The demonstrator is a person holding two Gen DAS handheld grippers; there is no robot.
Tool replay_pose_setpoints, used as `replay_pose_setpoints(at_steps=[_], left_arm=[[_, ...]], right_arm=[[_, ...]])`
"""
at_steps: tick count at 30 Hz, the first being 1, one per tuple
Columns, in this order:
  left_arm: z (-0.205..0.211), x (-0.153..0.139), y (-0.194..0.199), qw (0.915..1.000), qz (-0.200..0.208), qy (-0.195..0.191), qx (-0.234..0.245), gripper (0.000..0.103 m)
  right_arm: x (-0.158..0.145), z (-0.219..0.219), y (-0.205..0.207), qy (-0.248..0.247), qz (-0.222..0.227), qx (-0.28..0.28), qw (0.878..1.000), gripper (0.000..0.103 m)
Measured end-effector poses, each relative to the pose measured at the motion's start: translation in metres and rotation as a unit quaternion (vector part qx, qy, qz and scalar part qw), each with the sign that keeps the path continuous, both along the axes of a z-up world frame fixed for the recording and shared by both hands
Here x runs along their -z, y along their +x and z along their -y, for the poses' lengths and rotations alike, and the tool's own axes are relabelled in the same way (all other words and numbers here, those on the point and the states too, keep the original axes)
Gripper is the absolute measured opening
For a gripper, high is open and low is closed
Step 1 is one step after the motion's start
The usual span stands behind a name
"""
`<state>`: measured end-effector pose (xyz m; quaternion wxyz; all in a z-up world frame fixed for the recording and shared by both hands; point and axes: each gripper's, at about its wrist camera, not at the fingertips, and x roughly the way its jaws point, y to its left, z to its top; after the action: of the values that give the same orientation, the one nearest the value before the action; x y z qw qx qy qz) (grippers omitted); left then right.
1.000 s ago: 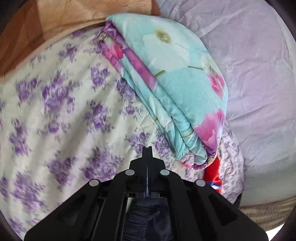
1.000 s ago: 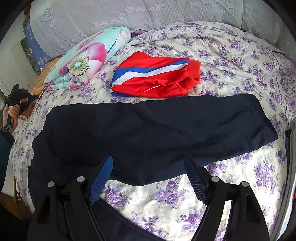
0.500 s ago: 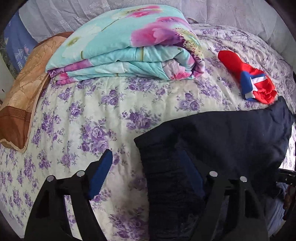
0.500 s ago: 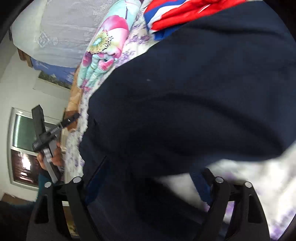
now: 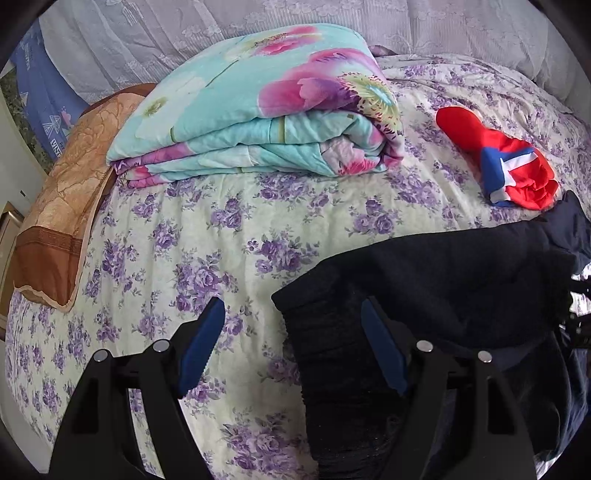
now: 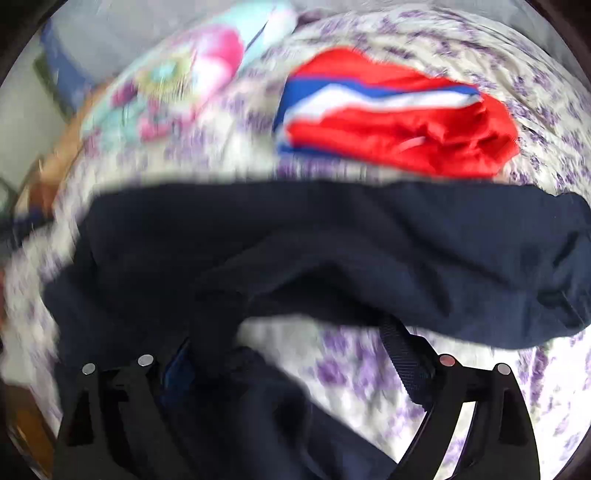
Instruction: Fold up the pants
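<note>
Dark navy pants [image 5: 443, 280] lie on the purple-flowered bed sheet [image 5: 184, 240], bunched and partly doubled over in the blurred right wrist view [image 6: 332, 240]. My left gripper [image 5: 291, 339] is open above the pants' ribbed end. That end lies under its right finger [image 5: 384, 350], and the pads press on nothing. My right gripper [image 6: 288, 354] points down at the pants with its jaws opening. Loose dark fabric lies between them and covers its left finger, so no grip shows.
A folded turquoise flowered quilt [image 5: 258, 110] sits at the back of the bed. Red shorts with a blue and white stripe [image 5: 509, 173] [image 6: 399, 125] lie just beyond the pants. A brown cushion [image 5: 62, 206] hangs over the bed's left edge. Pale lace-covered pillows [image 5: 221, 29] line the head.
My left gripper was shut on dark fabric, then opened and rolled upright, leaving the pants' end on the sheet. The right gripper narrowed, then widened, and the flat pants are now bunched.
</note>
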<state>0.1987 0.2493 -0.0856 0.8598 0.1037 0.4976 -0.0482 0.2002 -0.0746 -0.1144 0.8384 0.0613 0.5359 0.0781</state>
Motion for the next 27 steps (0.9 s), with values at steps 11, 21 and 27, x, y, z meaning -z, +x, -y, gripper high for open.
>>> replay_pose_setpoints(at_steps=[11, 21, 27], left_arm=[[-0.053, 0.004, -0.034, 0.9996, -0.018, 0.002, -0.024, 0.075], [-0.131, 0.021, -0.098, 0.9924, -0.069, -0.042, -0.093, 0.076], [-0.158, 0.016, -0.122, 0.9912, -0.063, -0.048, -0.106, 0.076]], right_arm=[[-0.039, -0.087, -0.147, -0.036, 0.118, -0.181, 0.976, 0.091], [0.003, -0.241, -0.184, -0.166, 0.187, -0.409, 0.877, 0.071], [-0.048, -0.221, -0.153, 0.009, 0.081, -0.385, 0.92, 0.003]])
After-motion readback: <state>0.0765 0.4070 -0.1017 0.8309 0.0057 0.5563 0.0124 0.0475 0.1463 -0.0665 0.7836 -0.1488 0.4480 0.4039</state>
